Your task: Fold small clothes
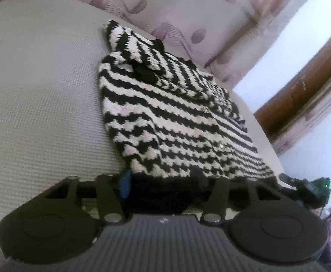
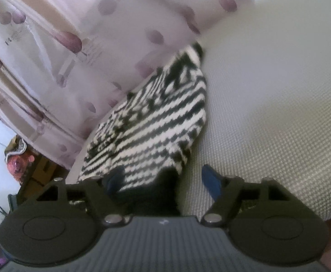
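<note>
Black-and-white knitted garment (image 1: 165, 117) lies flat on pale textured surface (image 1: 40, 113), near its far edge, just before dotted curtain (image 1: 188, 6). Long axis runs from black hem, nearest both grippers, away to sleeve end by curtain. Left gripper (image 1: 165, 185) at hem, jaws apart, hem between, pads not pressing. Right gripper (image 2: 163, 181) wide open at hem corner, gripping nothing.

No legible text or labels
</note>
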